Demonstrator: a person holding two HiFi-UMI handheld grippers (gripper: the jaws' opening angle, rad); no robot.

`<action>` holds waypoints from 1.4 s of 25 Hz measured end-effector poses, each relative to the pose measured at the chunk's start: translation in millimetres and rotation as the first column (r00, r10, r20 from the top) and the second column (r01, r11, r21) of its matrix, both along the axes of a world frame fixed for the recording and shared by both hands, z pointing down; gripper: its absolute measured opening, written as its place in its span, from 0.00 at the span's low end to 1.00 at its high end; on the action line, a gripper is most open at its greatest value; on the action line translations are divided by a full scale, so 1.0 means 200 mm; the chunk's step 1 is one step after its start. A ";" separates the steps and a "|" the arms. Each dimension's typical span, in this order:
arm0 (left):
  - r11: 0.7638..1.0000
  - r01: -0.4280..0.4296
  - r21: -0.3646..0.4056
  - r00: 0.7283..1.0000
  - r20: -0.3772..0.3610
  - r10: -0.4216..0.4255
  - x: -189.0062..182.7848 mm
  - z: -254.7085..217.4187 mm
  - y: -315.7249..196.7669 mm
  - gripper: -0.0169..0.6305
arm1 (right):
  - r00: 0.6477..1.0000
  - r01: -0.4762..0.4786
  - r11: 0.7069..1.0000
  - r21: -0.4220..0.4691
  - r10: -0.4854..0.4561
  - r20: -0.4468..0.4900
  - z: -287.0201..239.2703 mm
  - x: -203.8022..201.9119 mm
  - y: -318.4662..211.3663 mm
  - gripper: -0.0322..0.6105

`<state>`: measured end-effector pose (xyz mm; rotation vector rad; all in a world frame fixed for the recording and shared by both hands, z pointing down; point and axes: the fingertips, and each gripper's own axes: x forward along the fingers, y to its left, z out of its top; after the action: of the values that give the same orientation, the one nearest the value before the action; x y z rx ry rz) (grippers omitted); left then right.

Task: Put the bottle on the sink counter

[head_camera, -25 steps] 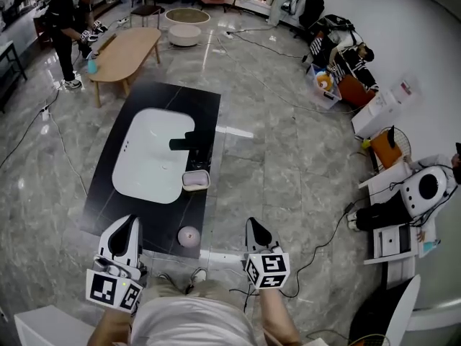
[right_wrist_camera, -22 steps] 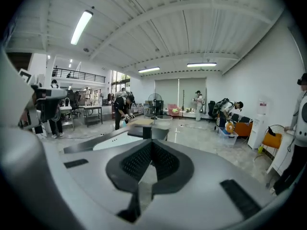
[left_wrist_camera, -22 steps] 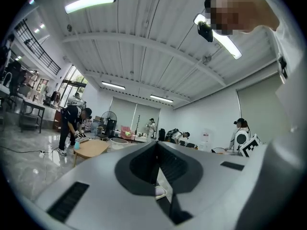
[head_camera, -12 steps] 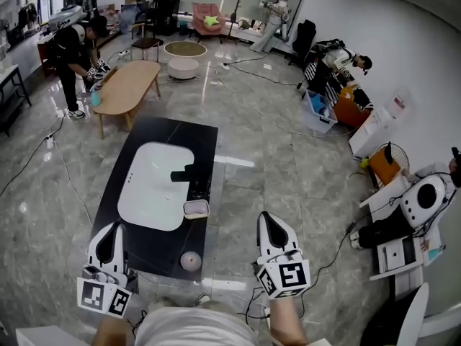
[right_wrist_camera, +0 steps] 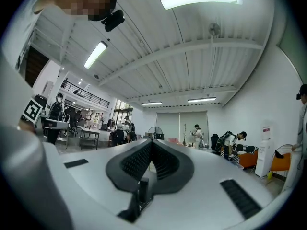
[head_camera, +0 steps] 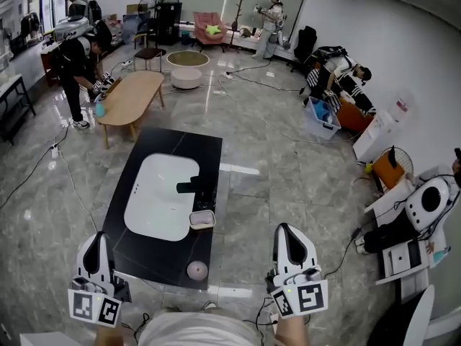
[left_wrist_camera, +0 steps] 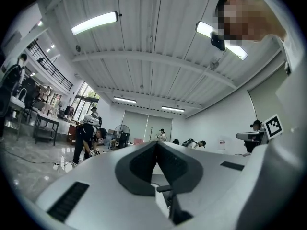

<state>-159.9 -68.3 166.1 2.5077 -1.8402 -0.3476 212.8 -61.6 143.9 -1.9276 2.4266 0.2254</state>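
The black sink counter (head_camera: pixel 144 254) with its white basin (head_camera: pixel 162 193) and black faucet (head_camera: pixel 193 187) stands ahead of me on the floor. A small round pinkish thing (head_camera: pixel 197 269), perhaps the bottle seen from above, stands on the counter's near right corner. My left gripper (head_camera: pixel 97 236) hovers over the counter's near left corner, shut and empty (left_wrist_camera: pixel 157 143). My right gripper (head_camera: pixel 285 229) hangs over bare floor to the right of the counter, also shut with nothing in it (right_wrist_camera: pixel 151 142). Both gripper views look up at the ceiling and across the room.
A pink soap dish (head_camera: pixel 202 219) sits on the counter beside the faucet. A wooden table (head_camera: pixel 130 96) with a person bent over it lies beyond, and a round pouf (head_camera: pixel 186 67) further back. Cables run over the marble floor; bags and appliances (head_camera: pixel 403 215) crowd the right wall.
The head view has lifted, so the counter sits lower in the picture. Both grippers have spread apart, the left one going left and the right one going right. Both stayed shut.
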 end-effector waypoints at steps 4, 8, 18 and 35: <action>1.000 0.022 -0.019 0.999 -0.024 -0.022 -0.07 0.00 0.03 0.05 | 1.000 0.005 1.000 -0.006 -0.005 -0.006 -0.01 -0.03 0.04 0.07; 0.999 0.037 -0.018 0.999 -0.014 -0.037 -0.10 -0.02 0.06 0.05 | 1.000 0.012 1.000 -0.024 -0.012 -0.005 0.01 -0.06 0.03 0.07; 0.999 0.023 -0.041 1.000 -0.013 -0.023 -0.07 0.02 0.08 0.05 | 0.999 0.033 0.998 -0.059 -0.034 -0.009 0.06 -0.10 0.03 0.07; 0.999 0.009 -0.047 1.000 -0.023 -0.010 0.02 0.06 0.12 0.05 | 0.997 0.074 0.993 -0.090 -0.077 -0.031 0.10 -0.10 0.08 0.06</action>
<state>-155.2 -43.6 177.2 2.4547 -1.8304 -0.3290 192.6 -46.6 164.3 -1.8761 2.5673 0.1522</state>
